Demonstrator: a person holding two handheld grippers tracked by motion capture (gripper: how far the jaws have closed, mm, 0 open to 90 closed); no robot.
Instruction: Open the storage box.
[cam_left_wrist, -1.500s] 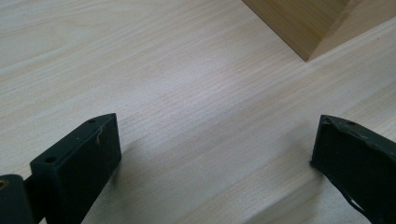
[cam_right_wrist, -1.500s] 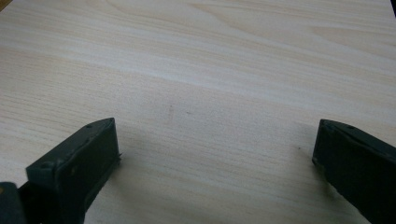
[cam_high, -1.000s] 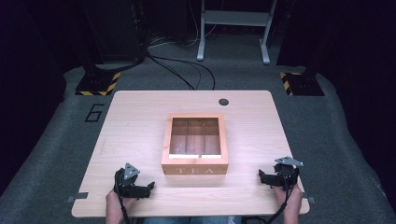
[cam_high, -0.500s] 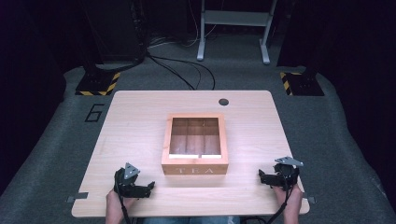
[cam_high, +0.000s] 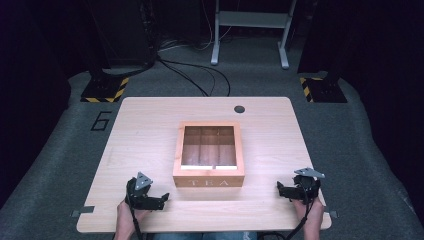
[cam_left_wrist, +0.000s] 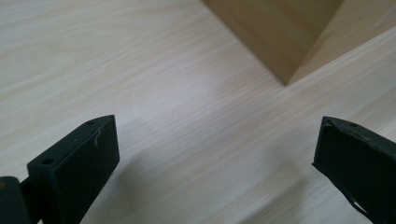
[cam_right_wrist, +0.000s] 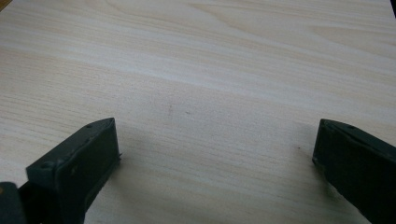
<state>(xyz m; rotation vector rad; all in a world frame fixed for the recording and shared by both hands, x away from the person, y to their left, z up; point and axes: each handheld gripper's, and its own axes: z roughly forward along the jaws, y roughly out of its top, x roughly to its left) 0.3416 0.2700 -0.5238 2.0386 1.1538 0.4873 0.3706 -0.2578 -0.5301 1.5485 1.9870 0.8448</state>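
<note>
Resting low near the table's (cam_high: 150, 125) front edge, both grippers are seen with jaws spread wide and nothing between them. The tea box (cam_high: 209, 155) stands in the middle of the table, lid shut, its glass top showing divided compartments and its lettered front face turned toward the person. The left gripper (cam_high: 161, 199) lies just left of the box's front left corner, a little nearer the person; that corner (cam_left_wrist: 286, 80) is seen ahead of its jaws. The right gripper (cam_high: 281, 189) lies well to the right of the box, level with its front face, with bare wood ahead of it.

The step in hand is judged to be the approach to the box. It would be done best if the box were steadied from one side while the lid's front edge is taken by the other gripper. The jaws should be kept wide until the edge lies between them, and the lift should be made slowly so the box is not dragged or tipped.
</note>
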